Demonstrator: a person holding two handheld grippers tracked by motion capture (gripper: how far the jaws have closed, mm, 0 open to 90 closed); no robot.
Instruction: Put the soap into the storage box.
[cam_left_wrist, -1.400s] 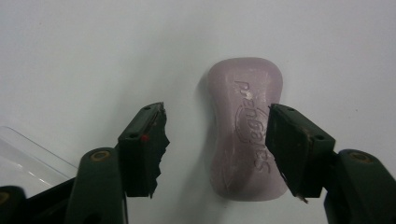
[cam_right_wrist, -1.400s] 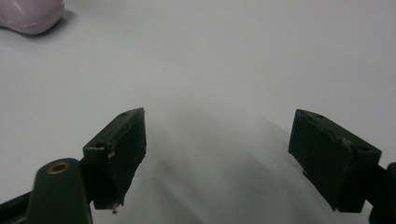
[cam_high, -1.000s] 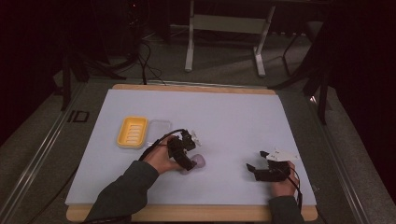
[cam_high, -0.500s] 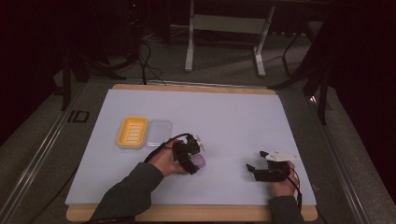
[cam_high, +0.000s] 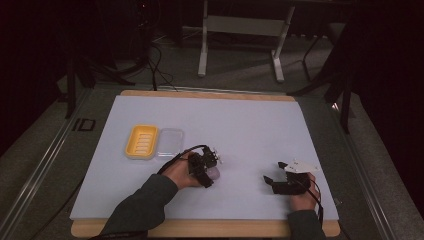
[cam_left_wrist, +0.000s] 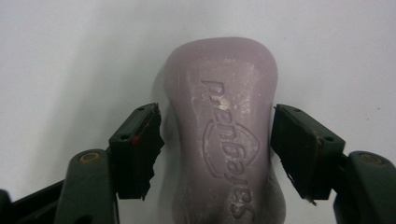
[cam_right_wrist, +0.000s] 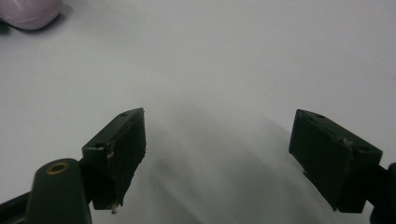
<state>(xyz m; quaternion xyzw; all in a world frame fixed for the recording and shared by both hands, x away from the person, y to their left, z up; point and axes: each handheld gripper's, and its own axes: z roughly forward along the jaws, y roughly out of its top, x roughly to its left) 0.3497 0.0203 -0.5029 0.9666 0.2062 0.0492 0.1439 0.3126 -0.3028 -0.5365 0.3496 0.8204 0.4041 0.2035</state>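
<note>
A pale purple bar of soap (cam_left_wrist: 223, 135), stamped with the brand name Safeguard, lies flat on the white table cover (cam_high: 250, 125), lodged between the two black jaws of the left gripper (cam_left_wrist: 217, 140). Those jaws have just been closing around the bar, and in the left gripper view a thin gap remains on each side between the pads and the soap, so the tool straddles it without yet pressing. From the high view the soap (cam_high: 214, 173) sits to the right of the yellow soap dish (cam_high: 141, 141) and a little nearer the person, well clear of the dish. A clear lid (cam_high: 170, 142) lies flat just beside the dish, on its right, and the soap rests beyond that lid's lower right corner. The left gripper (cam_high: 207, 169) leans over the bar, held in a hand whose dark sleeve comes up from the table's near edge. Farther right of the dish, well apart from the soap, the right gripper (cam_high: 274, 172) rests low on the cover, its jaws spread wide with nothing between them (cam_right_wrist: 219, 158).
</note>
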